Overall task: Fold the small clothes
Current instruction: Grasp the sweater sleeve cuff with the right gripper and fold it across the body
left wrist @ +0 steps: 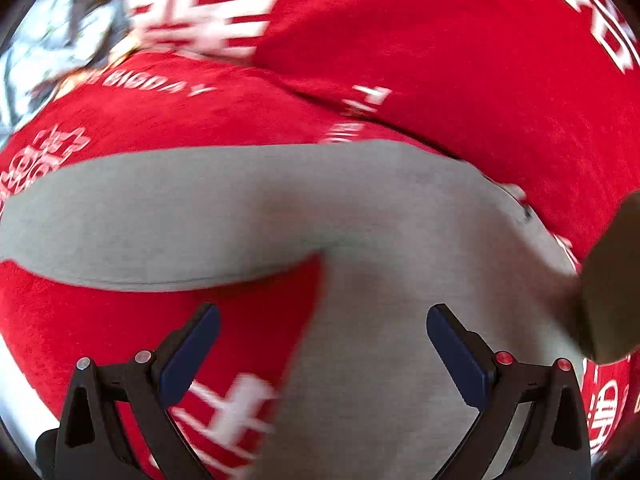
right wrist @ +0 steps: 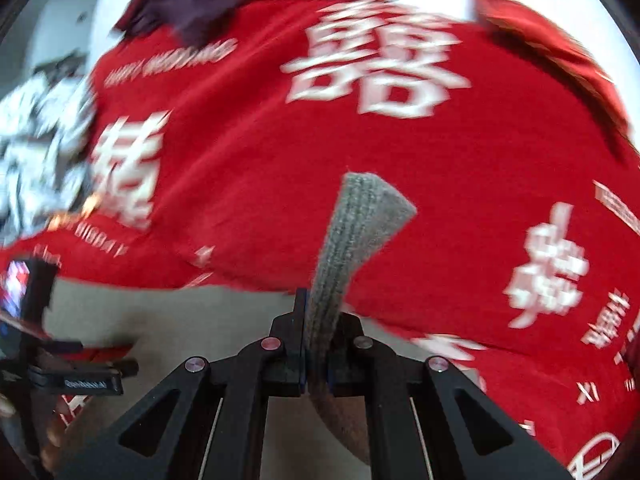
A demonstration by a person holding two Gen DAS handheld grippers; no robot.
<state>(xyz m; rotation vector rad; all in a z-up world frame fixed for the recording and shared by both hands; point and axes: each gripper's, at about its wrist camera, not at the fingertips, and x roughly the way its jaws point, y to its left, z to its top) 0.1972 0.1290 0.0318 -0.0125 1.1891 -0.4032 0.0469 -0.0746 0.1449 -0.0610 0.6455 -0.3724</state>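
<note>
Right gripper (right wrist: 316, 344) pinches the ribbed cuff of the grey garment (left wrist: 248, 204), left gripper (left wrist: 322, 344) spread and empty above its body at 6 o'clock on the red printed cloth (right wrist: 248, 168); folding looks barely begun, garment not yet squared.

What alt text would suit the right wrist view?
The right gripper is clamped shut on a ribbed grey cloth strip that stands up between its black fingers, above a red cloth printed with large white characters.
</note>
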